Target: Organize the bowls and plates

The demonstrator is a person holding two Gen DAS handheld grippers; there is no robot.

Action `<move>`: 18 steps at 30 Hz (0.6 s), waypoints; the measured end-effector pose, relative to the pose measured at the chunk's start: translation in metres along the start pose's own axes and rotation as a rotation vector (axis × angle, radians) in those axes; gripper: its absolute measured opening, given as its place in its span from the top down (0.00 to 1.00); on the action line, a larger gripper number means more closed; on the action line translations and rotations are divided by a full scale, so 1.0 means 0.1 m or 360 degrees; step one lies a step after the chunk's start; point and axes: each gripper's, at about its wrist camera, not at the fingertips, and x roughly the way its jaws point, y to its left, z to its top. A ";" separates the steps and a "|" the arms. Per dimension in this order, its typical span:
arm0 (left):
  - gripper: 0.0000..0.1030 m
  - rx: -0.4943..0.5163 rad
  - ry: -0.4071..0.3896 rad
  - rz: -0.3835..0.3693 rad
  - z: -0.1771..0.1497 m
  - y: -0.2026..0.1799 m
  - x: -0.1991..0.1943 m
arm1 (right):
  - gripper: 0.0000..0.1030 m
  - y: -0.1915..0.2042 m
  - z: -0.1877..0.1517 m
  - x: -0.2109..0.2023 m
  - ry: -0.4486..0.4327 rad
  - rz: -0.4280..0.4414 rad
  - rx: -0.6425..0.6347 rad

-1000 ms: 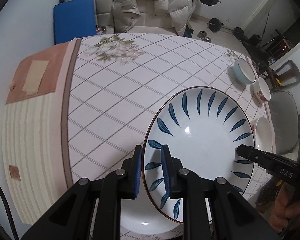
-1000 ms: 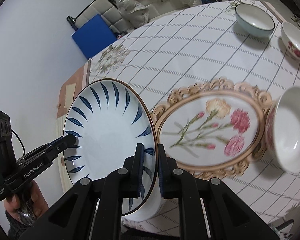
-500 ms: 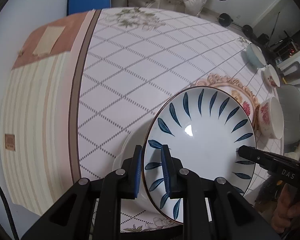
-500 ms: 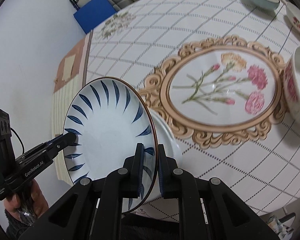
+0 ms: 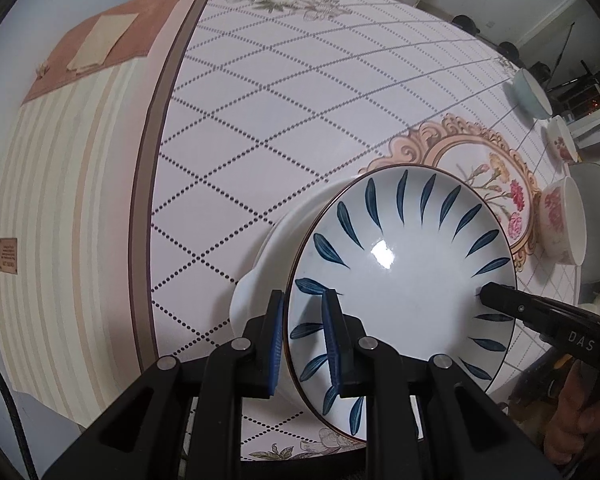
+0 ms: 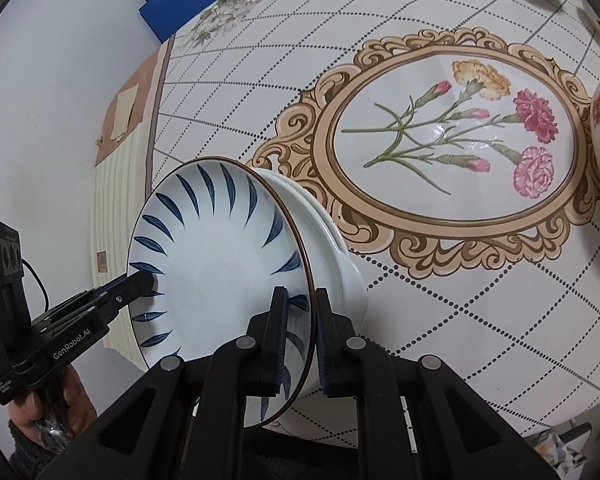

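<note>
Hanging tilted over a white dish [image 5: 256,280] near the tabletop [image 5: 284,112] edge, the blue-leaf plate [image 5: 400,276] is gripped at opposite rims — the left gripper [image 5: 302,344] and the right gripper [image 6: 300,340] each have their jaws clenched on it. Beyond lie a carnation medallion [image 6: 452,136] printed on the cloth, a rose-patterned bowl [image 5: 562,216] just beside it, and farther off a pale blue bowl [image 5: 534,94].

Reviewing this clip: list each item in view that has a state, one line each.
Blue-leaf plate: gripped at opposite rims, directly over the white dish.
White dish: on the table beneath the plate; contact unclear.
Left gripper: fingers shut on the plate rim.
Right gripper: fingers shut on the plate rim.
Rose-patterned bowl: upright on the tablecloth.
Light-blue bowl: upright at the far edge.
</note>
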 end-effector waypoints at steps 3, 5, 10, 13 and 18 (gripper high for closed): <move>0.84 0.0003 0.0024 0.0006 -0.01 0.02 0.07 | 0.86 0.01 -0.01 0.10 0.0017 -0.0010 0.0002; 0.85 0.0000 0.0037 0.0016 -0.02 0.05 0.12 | 0.86 0.02 -0.02 0.15 0.0025 -0.0017 -0.0003; 0.85 0.0014 0.0057 0.0050 -0.04 0.09 0.21 | 0.86 0.04 -0.03 0.24 0.0035 -0.0046 -0.0010; 0.85 0.0051 0.0063 0.0068 -0.04 0.06 0.25 | 0.86 0.03 0.00 0.27 0.0031 -0.0061 0.0002; 0.84 0.0088 0.0071 0.0096 -0.06 -0.01 0.31 | 0.86 0.00 0.02 0.28 0.0034 -0.0100 -0.0008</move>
